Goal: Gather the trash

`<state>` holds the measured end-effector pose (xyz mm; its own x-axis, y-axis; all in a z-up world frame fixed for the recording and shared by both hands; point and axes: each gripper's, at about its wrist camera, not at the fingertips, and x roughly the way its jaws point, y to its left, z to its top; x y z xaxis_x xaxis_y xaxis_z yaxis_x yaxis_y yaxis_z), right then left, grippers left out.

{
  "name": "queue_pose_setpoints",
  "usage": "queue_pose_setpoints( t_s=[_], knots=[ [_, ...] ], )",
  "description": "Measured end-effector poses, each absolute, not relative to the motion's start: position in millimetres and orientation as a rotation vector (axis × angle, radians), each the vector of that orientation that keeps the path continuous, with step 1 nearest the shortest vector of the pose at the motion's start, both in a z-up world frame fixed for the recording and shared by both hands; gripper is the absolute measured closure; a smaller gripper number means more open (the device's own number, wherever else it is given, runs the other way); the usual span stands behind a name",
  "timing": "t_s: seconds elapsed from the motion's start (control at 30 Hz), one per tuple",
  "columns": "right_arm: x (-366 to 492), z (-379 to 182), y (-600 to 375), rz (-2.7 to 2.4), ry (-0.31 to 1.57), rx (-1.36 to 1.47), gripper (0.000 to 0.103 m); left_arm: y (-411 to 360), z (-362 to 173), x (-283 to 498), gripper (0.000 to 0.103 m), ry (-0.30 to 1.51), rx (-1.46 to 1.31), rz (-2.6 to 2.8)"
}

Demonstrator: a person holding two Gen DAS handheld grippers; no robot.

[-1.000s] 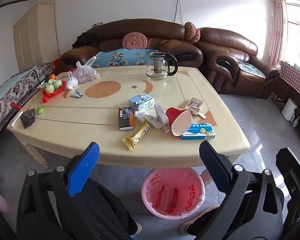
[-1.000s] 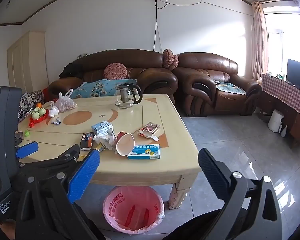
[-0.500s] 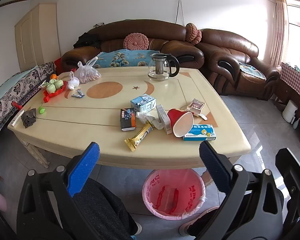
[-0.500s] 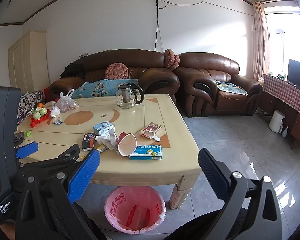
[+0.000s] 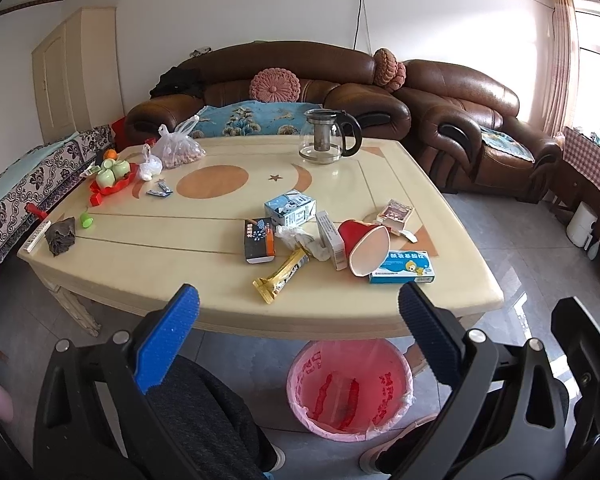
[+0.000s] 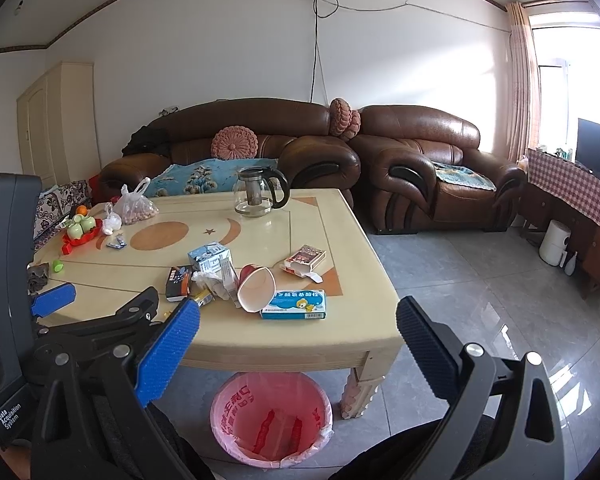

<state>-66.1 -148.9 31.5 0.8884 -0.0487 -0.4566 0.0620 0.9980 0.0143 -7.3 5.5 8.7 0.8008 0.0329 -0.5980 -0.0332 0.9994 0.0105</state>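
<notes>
A pile of trash lies on the cream table [image 5: 148, 248]: a tipped red paper cup [image 5: 363, 247], a blue medicine box [image 5: 403, 267], a gold wrapper [image 5: 281, 275], a dark box [image 5: 259, 240], a milk carton [image 5: 289, 208], crumpled tissue [image 5: 300, 237]. The cup [image 6: 256, 287] and blue box [image 6: 294, 305] also show in the right wrist view. A pink-lined bin [image 5: 349, 389] stands on the floor under the table's near edge, also in the right wrist view [image 6: 271, 418]. My left gripper [image 5: 296, 342] and right gripper [image 6: 296, 346] are open, empty, short of the table.
A glass teapot [image 5: 327, 137], a bag of nuts [image 5: 180, 147], a red tray of green cups [image 5: 112, 176] and a dark cloth [image 5: 61, 235] sit on the table. Brown sofas [image 5: 472, 128] stand behind. Tiled floor [image 6: 480, 304] lies to the right.
Both grippers have drifted slightly closer to the table. Their jaws stay open and nothing on the table has moved.
</notes>
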Motion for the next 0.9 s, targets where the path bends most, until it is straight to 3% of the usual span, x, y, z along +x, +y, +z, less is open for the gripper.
queue_pose_setpoints(
  t_s=[0.9],
  knots=[
    [-64.6, 33.6, -146.6, -0.053, 0.469, 0.029, 0.007, 11.9, 10.1, -9.7, 0.005, 0.643, -0.006, 0.040]
  ],
)
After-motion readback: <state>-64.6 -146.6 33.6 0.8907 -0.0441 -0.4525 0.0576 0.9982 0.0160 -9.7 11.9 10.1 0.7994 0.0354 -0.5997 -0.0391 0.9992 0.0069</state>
